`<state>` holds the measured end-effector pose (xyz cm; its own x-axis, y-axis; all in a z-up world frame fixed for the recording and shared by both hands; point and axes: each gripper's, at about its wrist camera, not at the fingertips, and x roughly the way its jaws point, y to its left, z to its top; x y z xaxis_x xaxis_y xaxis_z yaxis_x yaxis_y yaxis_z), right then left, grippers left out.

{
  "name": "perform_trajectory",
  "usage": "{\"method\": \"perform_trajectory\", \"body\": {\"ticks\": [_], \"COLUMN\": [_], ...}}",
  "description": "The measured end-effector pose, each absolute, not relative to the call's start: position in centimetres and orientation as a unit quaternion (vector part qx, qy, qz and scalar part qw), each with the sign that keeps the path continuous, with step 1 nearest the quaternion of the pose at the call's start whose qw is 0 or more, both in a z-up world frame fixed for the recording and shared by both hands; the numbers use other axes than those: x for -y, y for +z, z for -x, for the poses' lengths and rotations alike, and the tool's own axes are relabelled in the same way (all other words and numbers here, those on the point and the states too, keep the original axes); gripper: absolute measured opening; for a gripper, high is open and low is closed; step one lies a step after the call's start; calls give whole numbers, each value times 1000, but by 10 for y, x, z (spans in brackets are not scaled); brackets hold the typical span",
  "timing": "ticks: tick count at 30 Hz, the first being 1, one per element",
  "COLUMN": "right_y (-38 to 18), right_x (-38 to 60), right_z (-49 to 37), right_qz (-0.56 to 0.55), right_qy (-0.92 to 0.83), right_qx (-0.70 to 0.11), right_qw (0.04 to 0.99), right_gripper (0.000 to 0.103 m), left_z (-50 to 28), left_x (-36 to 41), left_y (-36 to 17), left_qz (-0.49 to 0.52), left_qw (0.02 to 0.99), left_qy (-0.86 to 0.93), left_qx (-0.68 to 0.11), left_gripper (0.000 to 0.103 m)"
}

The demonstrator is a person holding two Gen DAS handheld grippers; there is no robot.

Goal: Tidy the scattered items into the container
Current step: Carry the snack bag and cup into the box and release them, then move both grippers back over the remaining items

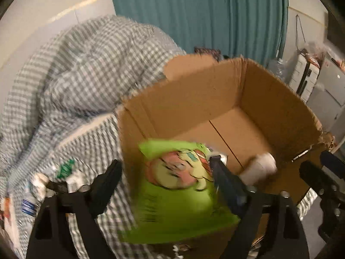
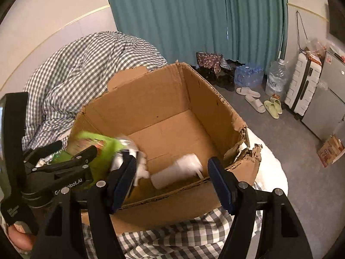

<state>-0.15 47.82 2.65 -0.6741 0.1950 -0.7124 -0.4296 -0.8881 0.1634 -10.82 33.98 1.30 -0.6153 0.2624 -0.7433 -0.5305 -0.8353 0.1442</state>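
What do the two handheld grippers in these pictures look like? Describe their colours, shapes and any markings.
Both are black plastic tools. The right gripper has two broad, wedge-shaped arms joined by silver bolts, each ending in a dark blue ribbed pad. The left gripper has the same forked black frame and bolts. Seen from the right wrist view, its body carries white lettering, partly hidden, and a black strap.

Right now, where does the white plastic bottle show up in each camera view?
Left wrist view: white plastic bottle lies right of centre, inside the cardboard box, near its right wall.
Right wrist view: it lies below centre, on the box floor by the near wall.
Shared landmark: the teal curtain behind the box.
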Motion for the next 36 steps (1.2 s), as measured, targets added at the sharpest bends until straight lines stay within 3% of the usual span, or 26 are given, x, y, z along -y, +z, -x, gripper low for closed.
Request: {"method": "perform_trajectory", "body": {"ticks": [2,9,24,36], "right_y": [26,36,55,32], "right_x": [-476,-457,-326,-218], "right_z": [2,-2,5,33], "right_qz": [366,360,364,396], "right_qy": [900,906,925,917], "right_qx": [-157,-151,-87,-48], "right_qw": [178,167,68,-8], "right_gripper": [68,68,71,71], "left_z": [105,112,96,88], "left_x": [-333,-277,-71,60], "left_y": [25,37,1,-11], "left_qz": [360,373,437,446], "left_qw": [219,172,22,-61], "left_qy": [890,900,895,892], "left_qx": [-174,-146,-92,-41], "left_gripper": [103,103,103,103]}}
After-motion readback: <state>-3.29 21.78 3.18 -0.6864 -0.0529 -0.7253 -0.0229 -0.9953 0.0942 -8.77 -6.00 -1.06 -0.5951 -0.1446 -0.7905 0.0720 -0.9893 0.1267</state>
